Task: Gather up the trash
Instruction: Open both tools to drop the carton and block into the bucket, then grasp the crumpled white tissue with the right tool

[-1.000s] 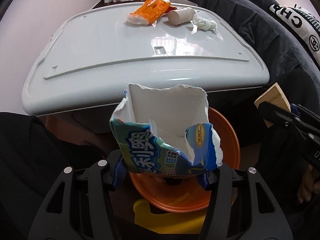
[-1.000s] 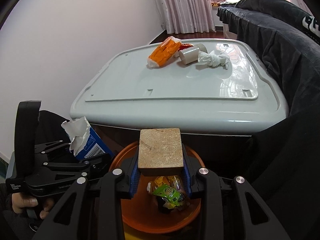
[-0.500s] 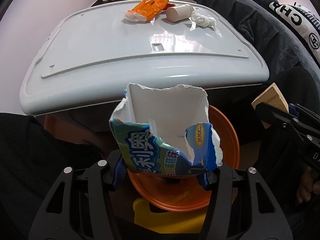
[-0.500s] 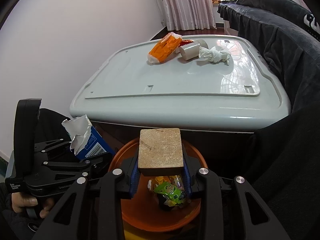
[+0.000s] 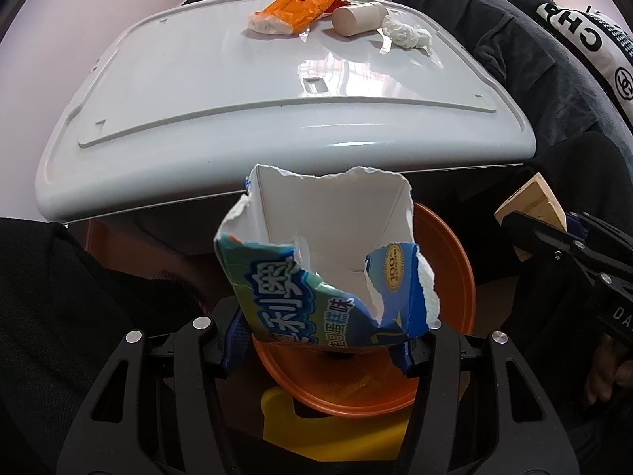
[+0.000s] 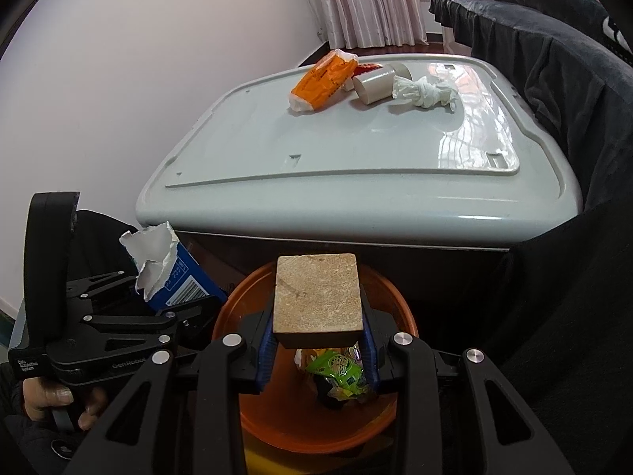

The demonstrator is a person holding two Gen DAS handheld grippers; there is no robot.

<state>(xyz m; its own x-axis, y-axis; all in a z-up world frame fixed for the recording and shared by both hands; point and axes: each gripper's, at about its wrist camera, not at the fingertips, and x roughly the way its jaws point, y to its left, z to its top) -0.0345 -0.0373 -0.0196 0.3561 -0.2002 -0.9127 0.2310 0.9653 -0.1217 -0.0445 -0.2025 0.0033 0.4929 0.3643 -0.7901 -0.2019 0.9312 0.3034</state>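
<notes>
My left gripper (image 5: 320,350) is shut on a torn blue and white carton (image 5: 324,273) and holds it over the orange bin (image 5: 455,261). My right gripper (image 6: 318,350) is shut on a tan sponge-like block (image 6: 318,297) above the same orange bin (image 6: 316,419), which holds green and yellow wrappers (image 6: 336,370). On the far part of the white lid (image 6: 356,138) lie an orange packet (image 6: 322,79), a beige cup on its side (image 6: 374,85) and a crumpled white tissue (image 6: 423,91). The carton (image 6: 170,273) and the left gripper show at the left of the right wrist view.
Dark clothing (image 6: 554,59) is draped along the right of the lid. A yellow object (image 5: 336,431) sits under the bin. A pale wall (image 6: 118,59) stands to the left, with a curtain (image 6: 364,4) behind.
Both grippers keep their loads over the bin. The views have shifted slightly, with the lid and its trash sitting a little higher and farther.
</notes>
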